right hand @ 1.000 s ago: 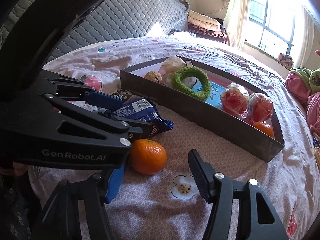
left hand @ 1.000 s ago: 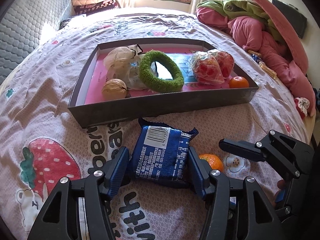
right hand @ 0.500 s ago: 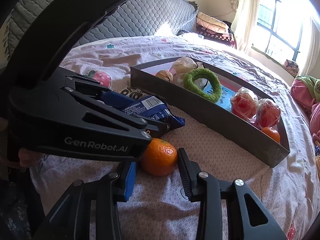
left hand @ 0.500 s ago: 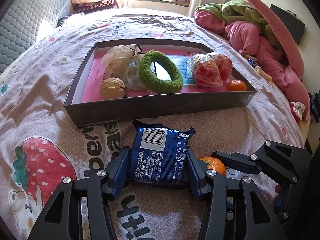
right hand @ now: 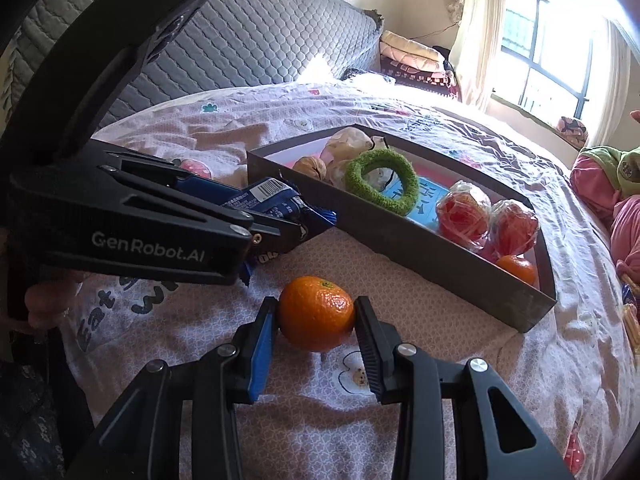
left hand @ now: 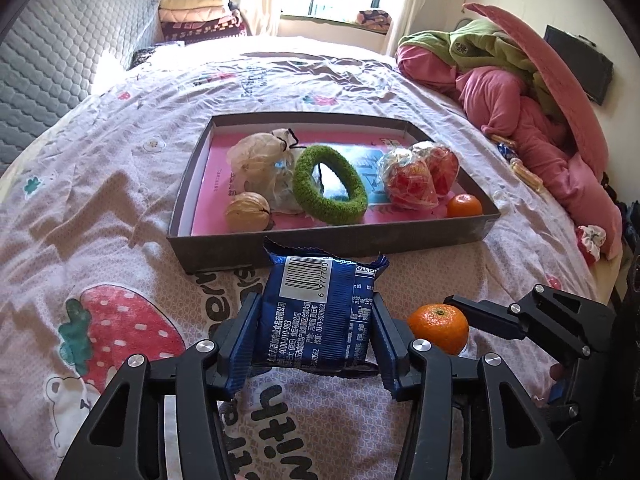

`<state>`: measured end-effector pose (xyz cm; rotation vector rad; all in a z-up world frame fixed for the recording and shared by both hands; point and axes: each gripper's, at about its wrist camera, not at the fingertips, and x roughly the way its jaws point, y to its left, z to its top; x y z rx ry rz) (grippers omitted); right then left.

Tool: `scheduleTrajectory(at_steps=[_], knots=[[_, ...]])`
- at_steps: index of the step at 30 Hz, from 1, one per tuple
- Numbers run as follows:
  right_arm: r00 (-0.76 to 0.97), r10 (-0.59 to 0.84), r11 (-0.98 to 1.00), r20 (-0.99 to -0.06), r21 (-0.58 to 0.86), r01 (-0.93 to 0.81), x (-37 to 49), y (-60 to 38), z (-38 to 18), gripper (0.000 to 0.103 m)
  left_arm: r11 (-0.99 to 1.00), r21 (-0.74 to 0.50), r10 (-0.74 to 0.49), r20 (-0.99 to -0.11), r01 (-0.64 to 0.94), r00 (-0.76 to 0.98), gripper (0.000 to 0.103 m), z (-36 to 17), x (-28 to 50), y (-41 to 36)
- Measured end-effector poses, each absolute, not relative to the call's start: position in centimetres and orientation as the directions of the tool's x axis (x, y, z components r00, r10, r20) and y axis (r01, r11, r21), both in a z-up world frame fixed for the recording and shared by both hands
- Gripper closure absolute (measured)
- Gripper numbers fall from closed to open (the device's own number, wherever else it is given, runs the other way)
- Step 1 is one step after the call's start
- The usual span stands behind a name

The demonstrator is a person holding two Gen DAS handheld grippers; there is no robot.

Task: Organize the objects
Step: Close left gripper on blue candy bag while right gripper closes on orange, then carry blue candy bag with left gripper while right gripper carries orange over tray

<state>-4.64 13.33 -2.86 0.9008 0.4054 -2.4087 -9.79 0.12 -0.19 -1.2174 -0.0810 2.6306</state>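
Observation:
My left gripper (left hand: pixel 314 332) is shut on a blue snack packet (left hand: pixel 318 312) and holds it above the bedsheet, just in front of the grey tray (left hand: pixel 332 246). My right gripper (right hand: pixel 316 320) is shut on an orange mandarin (right hand: pixel 316 312), which also shows in the left wrist view (left hand: pixel 438 328). The left gripper (right hand: pixel 280 232) with the packet (right hand: pixel 276 200) sits to the left in the right wrist view. The tray (right hand: pixel 420 256) holds a green ring (left hand: pixel 330 190), a walnut (left hand: pixel 248 212), a clear bag (left hand: pixel 260 158), two red wrapped items (left hand: pixel 420 178) and a second mandarin (left hand: pixel 464 206).
A pink patterned bedsheet (left hand: pixel 120 200) covers the bed. Pink and green bedding (left hand: pixel 520 92) is heaped at the right. A grey quilted headboard (right hand: pixel 260 40) stands at the far left, with folded blankets (left hand: pixel 200 16) by the window.
My right gripper closed its jaws onto the mandarin. My left gripper lifted the blue packet off the sheet and moved it toward the tray's near wall.

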Motion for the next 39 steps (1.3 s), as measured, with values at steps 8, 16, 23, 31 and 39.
scheduleTrajectory(at_steps=[8,16,23,31,39], knots=[[-0.701,-0.388,-0.854,-0.598,-0.053,0.518,-5.0,15.7,0.0,0.064,-0.977,-0.116,0.206,-0.698,-0.177,-0.686,0.05,2.6,-9.0,0.3],[-0.755,-0.377,-0.883,-0.536,-0.039,0.468,-6.2,17.5,2.7,0.064,-0.979,-0.097,0.197,-0.65,-0.177,-0.734,0.05,5.1,-9.3,1.1],[-0.788,-0.365,-0.9,-0.496,-0.028,0.435,-7.3,18.8,4.8,0.064,-0.98,-0.099,0.198,-0.625,-0.175,-0.755,0.05,6.7,-10.1,1.3],[-0.811,-0.361,-0.909,-0.461,-0.023,0.417,-8.8,19.7,6.5,0.064,-0.983,-0.086,0.18,-0.606,-0.161,-0.775,0.05,8.1,-10.9,0.9],[-0.824,-0.352,-0.917,-0.443,-0.014,0.399,-10.5,20.3,7.5,0.064,-0.985,-0.076,0.169,-0.595,-0.155,-0.786,0.05,8.9,-12.5,0.7]])
